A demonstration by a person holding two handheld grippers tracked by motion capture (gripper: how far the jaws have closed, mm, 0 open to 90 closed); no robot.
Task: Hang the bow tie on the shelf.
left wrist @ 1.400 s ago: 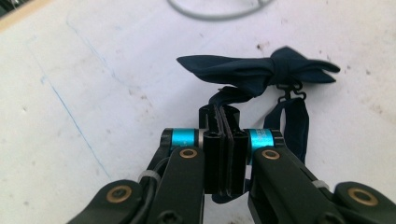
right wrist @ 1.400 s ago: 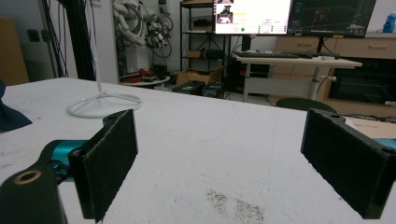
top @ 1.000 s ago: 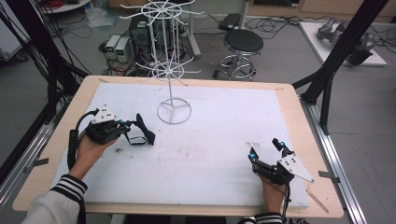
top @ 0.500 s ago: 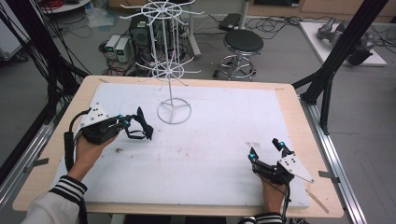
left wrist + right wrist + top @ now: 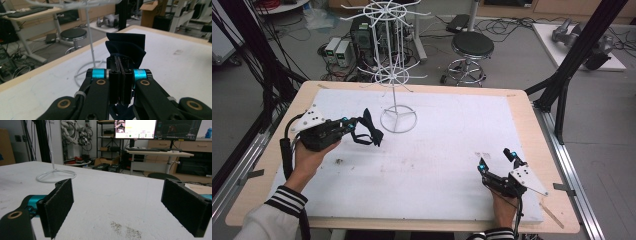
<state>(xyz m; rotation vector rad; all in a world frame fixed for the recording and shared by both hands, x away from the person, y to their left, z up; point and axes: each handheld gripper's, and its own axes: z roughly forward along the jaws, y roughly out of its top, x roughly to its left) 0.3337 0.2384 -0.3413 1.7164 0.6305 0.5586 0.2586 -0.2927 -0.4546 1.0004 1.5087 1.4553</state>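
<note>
Over by the left edge of the white worktop (image 5: pixel 437 165), the left gripper (image 5: pixel 346 123) has its jaws pressed together on a dark bow tie (image 5: pixel 368 131), lifted clear of the surface. In the left gripper view the fabric of the bow tie (image 5: pixel 126 46) fans out just past the clamped black pads, and a thin strap hangs below them. The white wire stand (image 5: pixel 398 120) sits just beyond the bow tie, its ring base near the far edge of the worktop, not touching the cloth. Near the front right corner, the right gripper (image 5: pixel 497 161) rests low over the worktop, jaws wide apart with nothing between them.
</note>
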